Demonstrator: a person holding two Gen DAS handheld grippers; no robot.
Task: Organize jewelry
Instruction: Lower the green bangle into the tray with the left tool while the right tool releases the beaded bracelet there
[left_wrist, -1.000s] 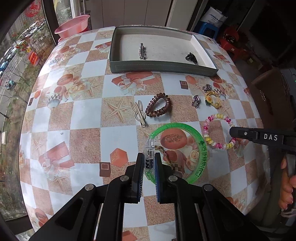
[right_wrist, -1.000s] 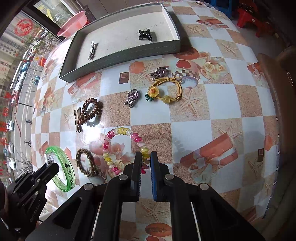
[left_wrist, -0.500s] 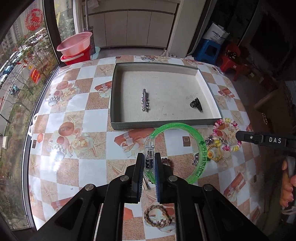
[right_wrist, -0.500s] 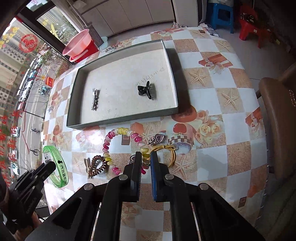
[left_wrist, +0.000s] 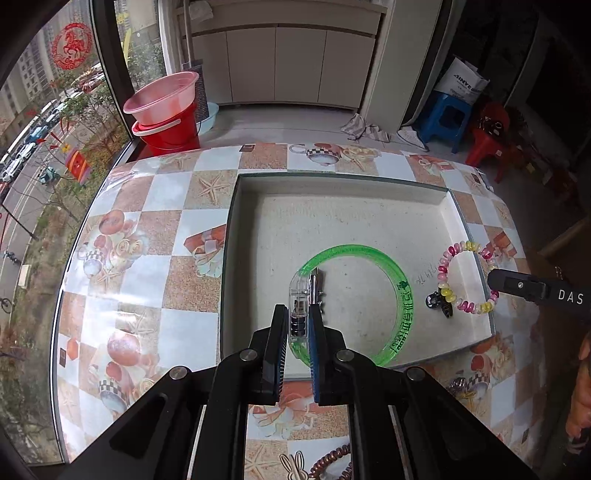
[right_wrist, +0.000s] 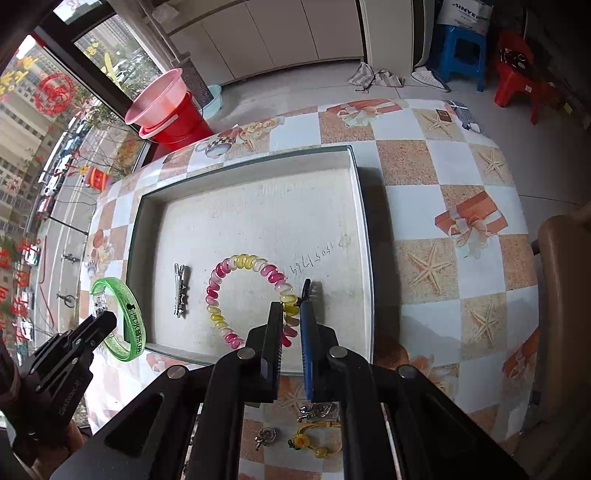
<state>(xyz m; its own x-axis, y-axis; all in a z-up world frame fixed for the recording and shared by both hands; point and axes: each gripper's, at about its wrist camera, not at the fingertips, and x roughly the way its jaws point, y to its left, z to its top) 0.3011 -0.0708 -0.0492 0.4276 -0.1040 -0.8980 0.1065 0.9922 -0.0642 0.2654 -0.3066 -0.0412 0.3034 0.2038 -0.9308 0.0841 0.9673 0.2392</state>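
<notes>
My left gripper (left_wrist: 297, 321) is shut on the clear clasp of a green bangle (left_wrist: 402, 295), which hangs over the grey tray (left_wrist: 231, 258). A silver clip (left_wrist: 317, 284) lies in the tray, partly hidden behind the bangle. My right gripper (right_wrist: 291, 314) is shut on a pink and yellow beaded bracelet (right_wrist: 221, 273), also over the tray (right_wrist: 364, 240). A black claw clip (right_wrist: 308, 288) peeks out behind its fingers. In the right wrist view the silver clip (right_wrist: 181, 291) lies left of the bracelet, and the left gripper (right_wrist: 105, 319) holds the bangle (right_wrist: 125, 314) at the tray's left edge.
On the tablecloth in front of the tray lie a brown spiral hair tie (left_wrist: 328, 463), a rabbit-shaped clip (left_wrist: 291, 465), a yellow flower hair tie (right_wrist: 314, 439) and two silver charms (right_wrist: 266, 435). A red bucket with a pink basin (left_wrist: 166, 114) stands beyond the table. A brown chair (right_wrist: 565, 295) is at right.
Both grippers have moved forward from the near part of the table to over the tray. The bangle and the bracelet were lifted off the cloth and carried along.
</notes>
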